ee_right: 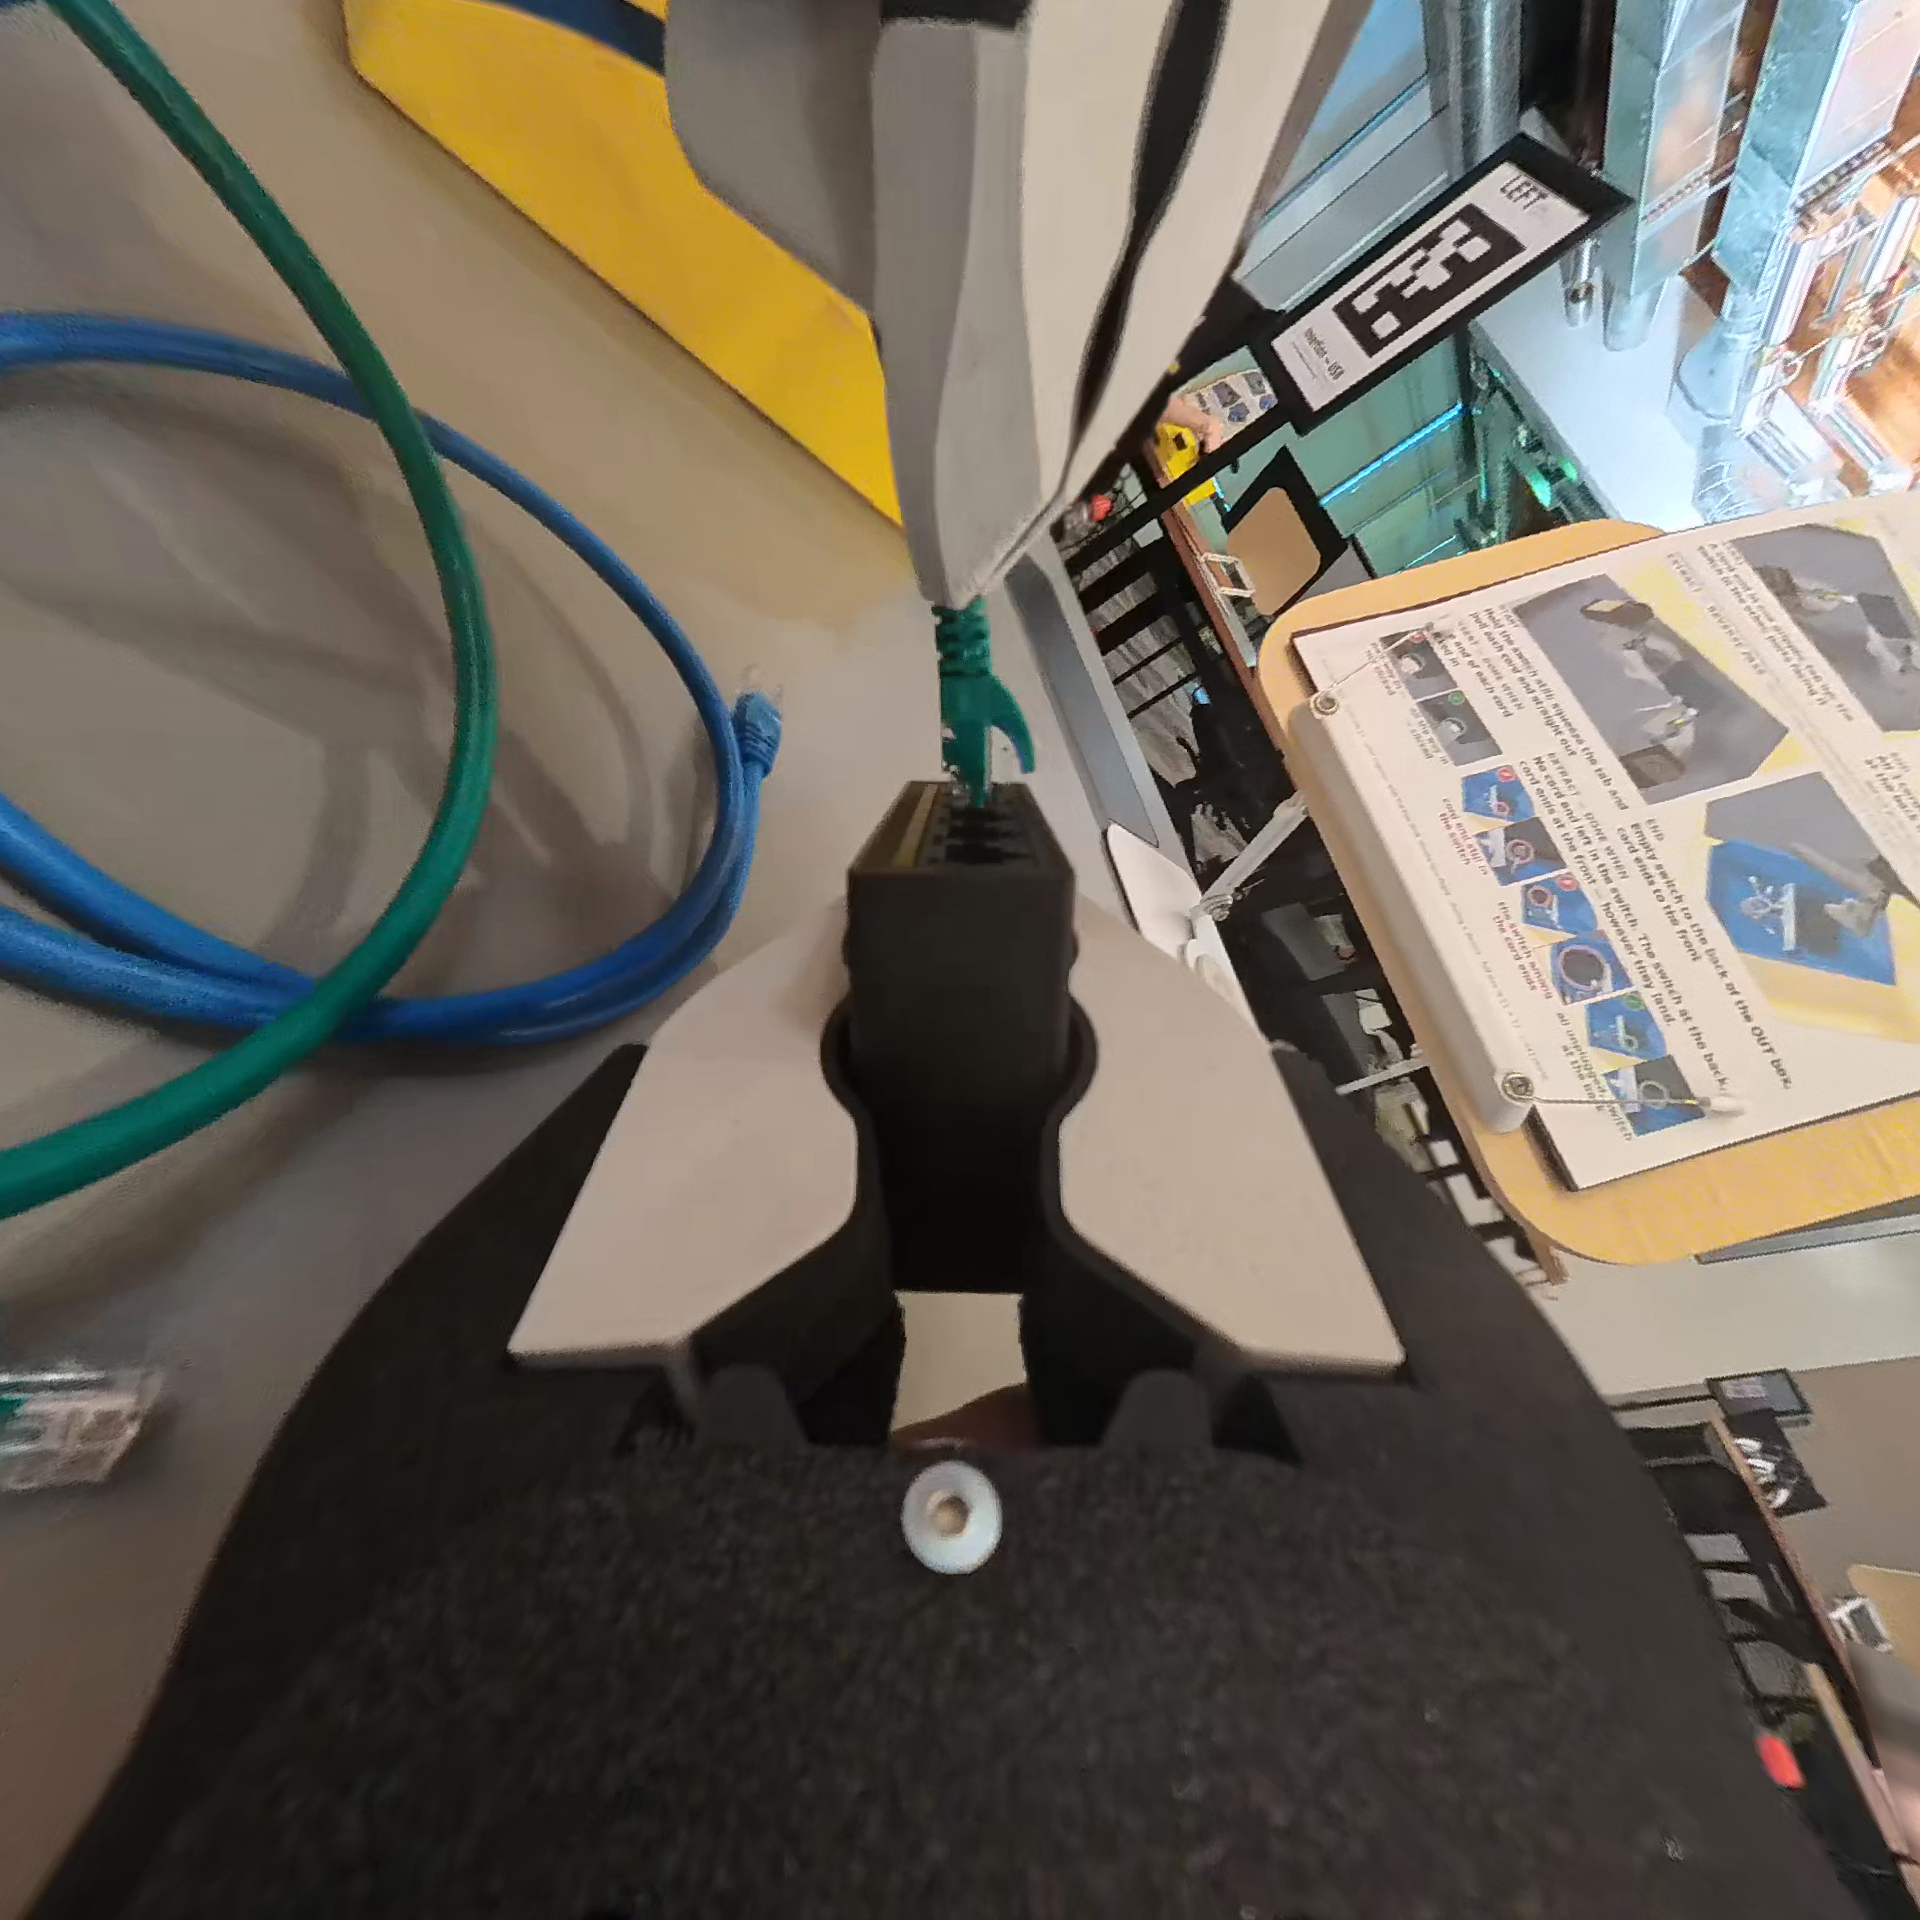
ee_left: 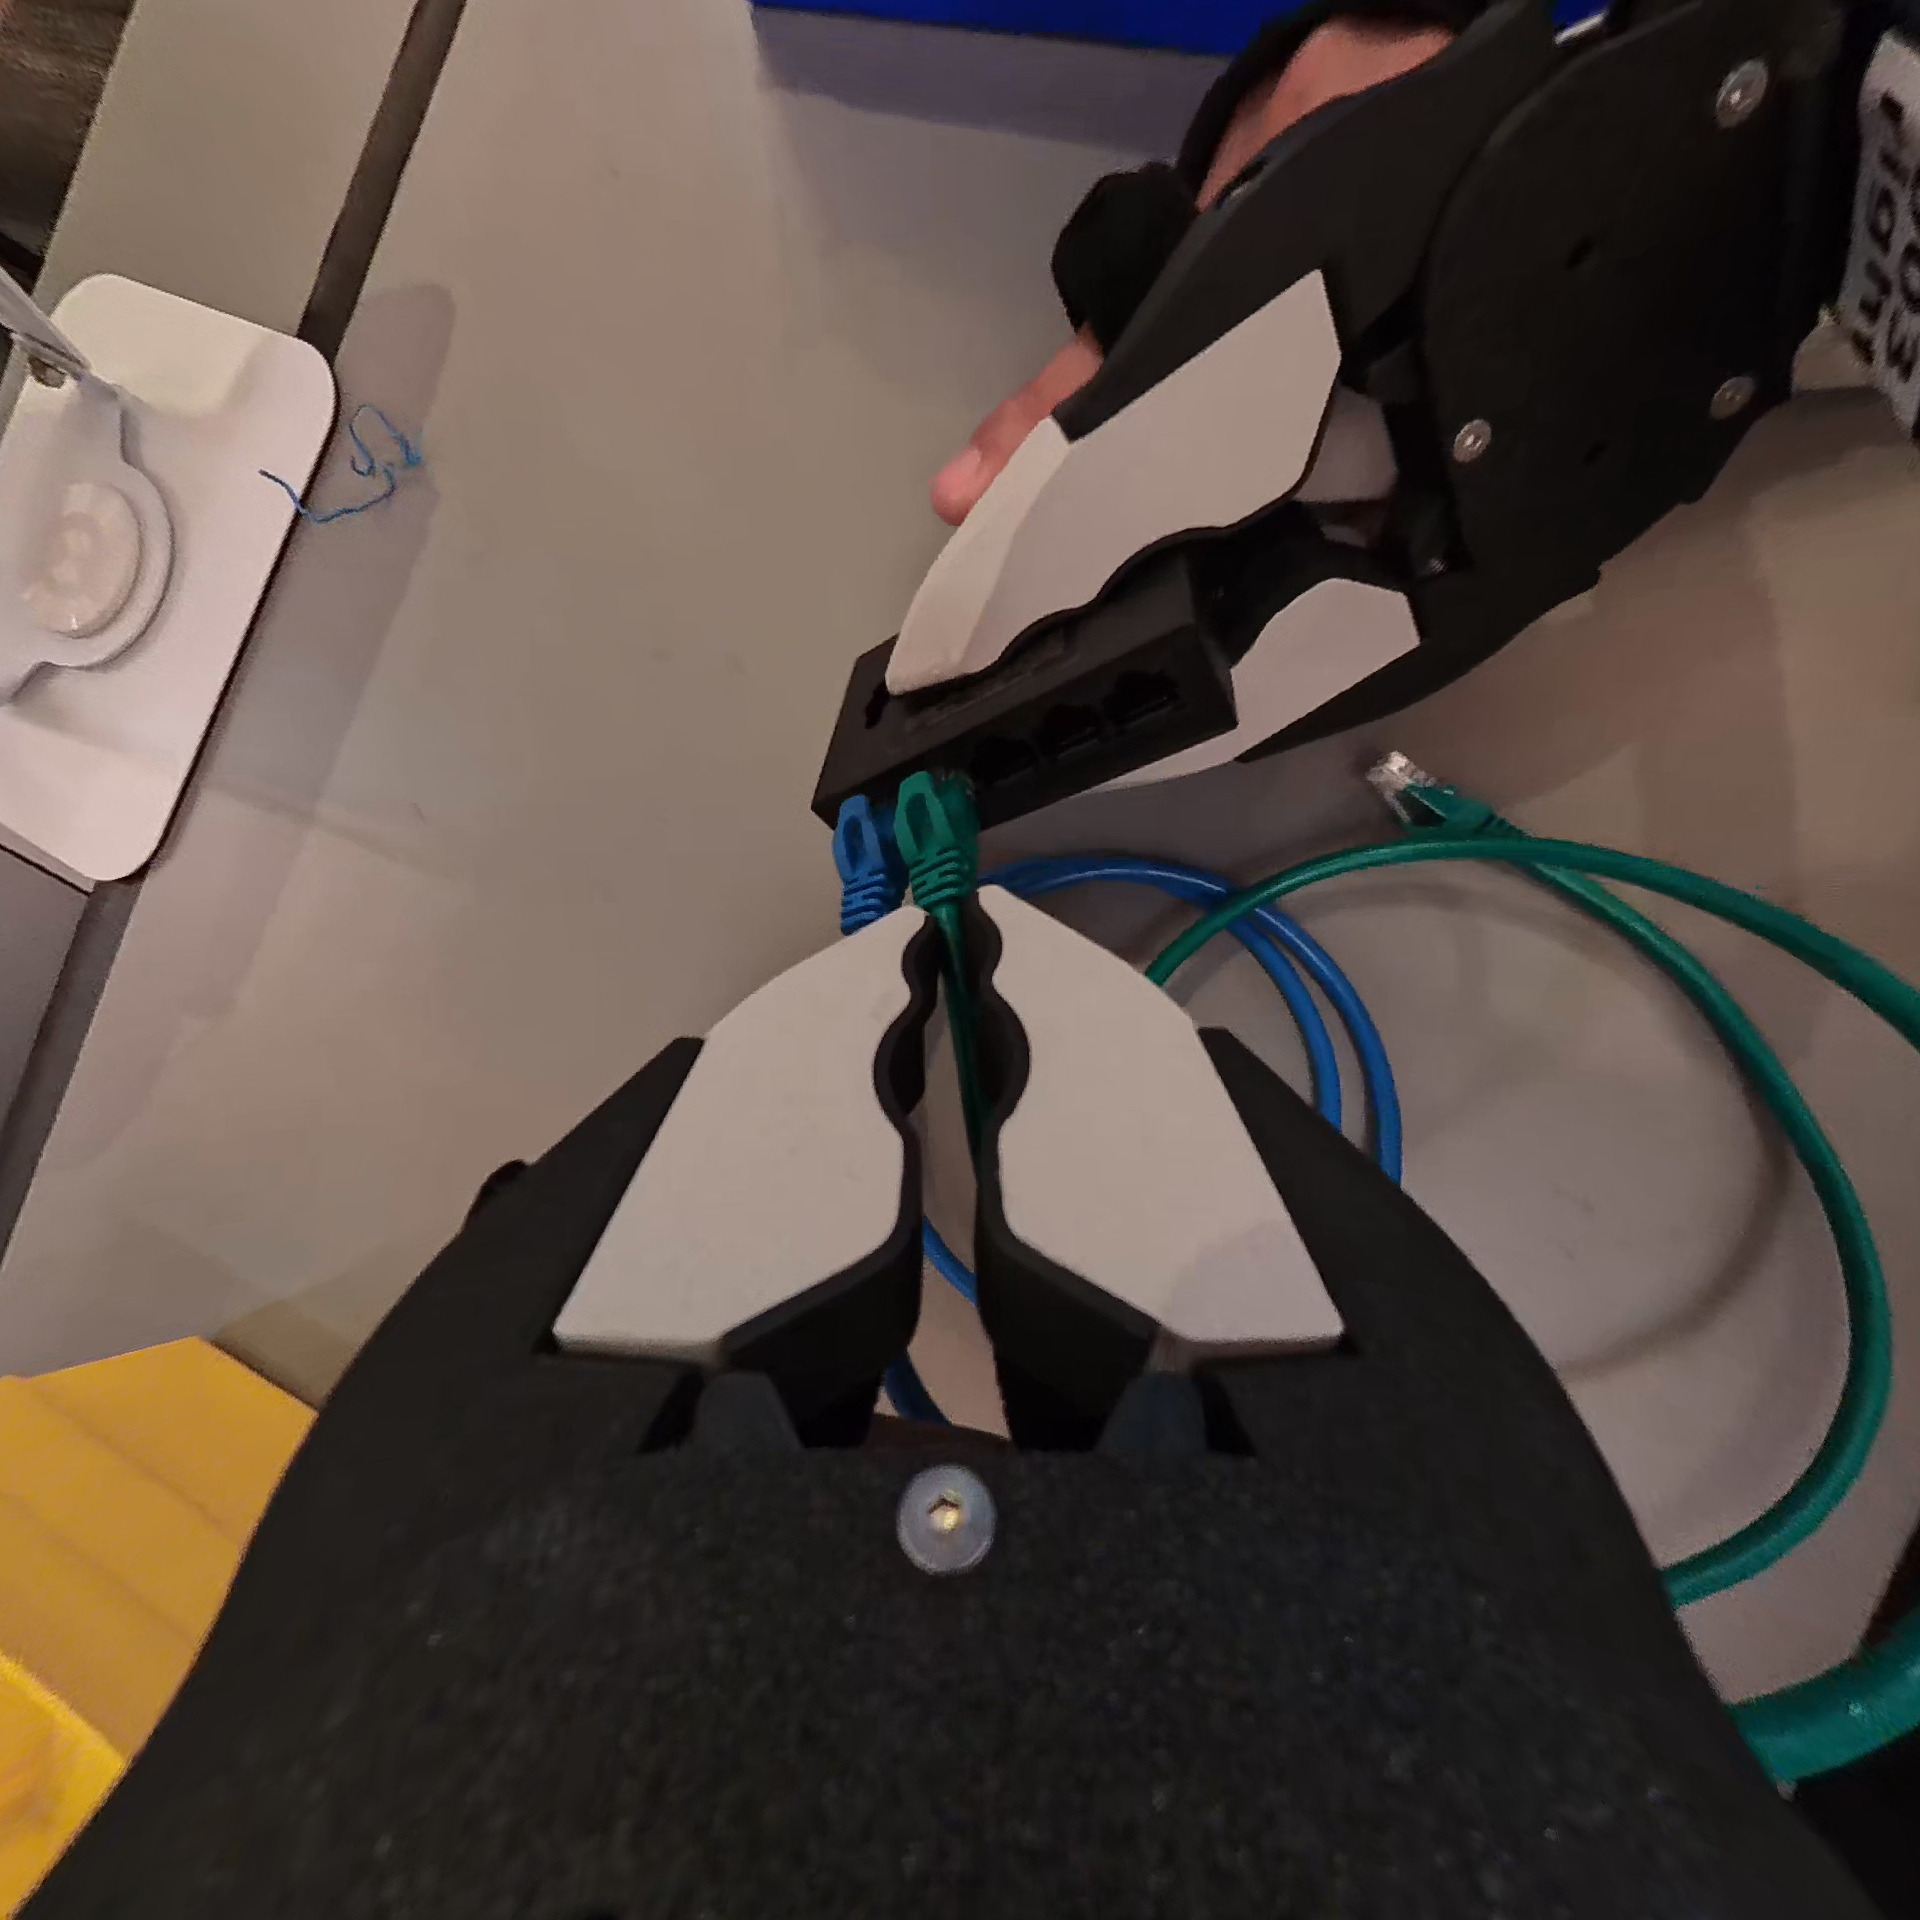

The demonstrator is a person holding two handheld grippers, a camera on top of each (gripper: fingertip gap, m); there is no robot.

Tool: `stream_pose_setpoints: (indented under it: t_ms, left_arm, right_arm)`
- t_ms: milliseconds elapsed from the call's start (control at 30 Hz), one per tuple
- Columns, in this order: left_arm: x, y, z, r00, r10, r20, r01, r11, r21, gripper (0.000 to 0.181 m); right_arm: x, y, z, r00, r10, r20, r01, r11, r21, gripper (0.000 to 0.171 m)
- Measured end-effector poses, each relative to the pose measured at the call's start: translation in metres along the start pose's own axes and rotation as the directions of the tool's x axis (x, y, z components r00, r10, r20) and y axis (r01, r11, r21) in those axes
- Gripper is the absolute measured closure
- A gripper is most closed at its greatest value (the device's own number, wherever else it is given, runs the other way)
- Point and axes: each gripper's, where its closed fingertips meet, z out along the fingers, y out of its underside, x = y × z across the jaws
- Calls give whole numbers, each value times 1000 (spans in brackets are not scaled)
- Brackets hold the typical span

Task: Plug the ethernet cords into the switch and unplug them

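Right gripper (ee_right: 961, 935) clamped on the black switch (ee_right: 961, 914), holding it lifted off the grey surface (ee_left: 644, 436), port side facing the left gripper. Left gripper (ee_left: 958, 920) closed on the green ethernet cord (ee_left: 940, 842) just behind its boot; its plug sits at a port near the switch's end, whether fully seated can't tell. In the left wrist view a blue plug (ee_left: 864, 868) sits just beside the green one at the switch's edge; plugged in or only behind it, can't tell. Rest of the blue cord (ee_right: 416, 997) and green cord lie looped on the surface, crossing each other. Green cord's other end, a clear plug (ee_left: 1397, 774), lies loose on the surface near the switch. Yellow bin (ee_right: 623, 208) at the edge.
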Motion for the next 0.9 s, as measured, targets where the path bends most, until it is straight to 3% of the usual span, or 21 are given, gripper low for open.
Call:
stream_pose_setpoints:
  t_ms: [300, 367, 500, 667, 900]
  left_arm:
    - [-6, 11, 17, 998, -8, 63, 11, 998, -55, 178]
    - [-7, 13, 18, 998, -13, 68, 18, 998, -67, 177]
    - [4, 7, 4, 996, -74, -51, 74, 997, -1, 178]
    - [12, -1, -11, 987, -106, -122, 109, 994, 12, 178]
    - [21, 1, -10, 968, -167, -186, 166, 986, -20, 178]
  right_arm:
    - [-6, -6, 0, 999, -54, 5, 54, 999, 4, 143]
    - [-8, 1, 3, 999, 7, 42, -6, 1000, -27, 142]
    - [-9, 13, 5, 995, 37, 96, -27, 994, -109, 141]
    - [-9, -5, -4, 989, 53, 135, -46, 997, -56, 135]
    - [-23, 6, 1, 985, -49, 164, 71, 989, -127, 119]
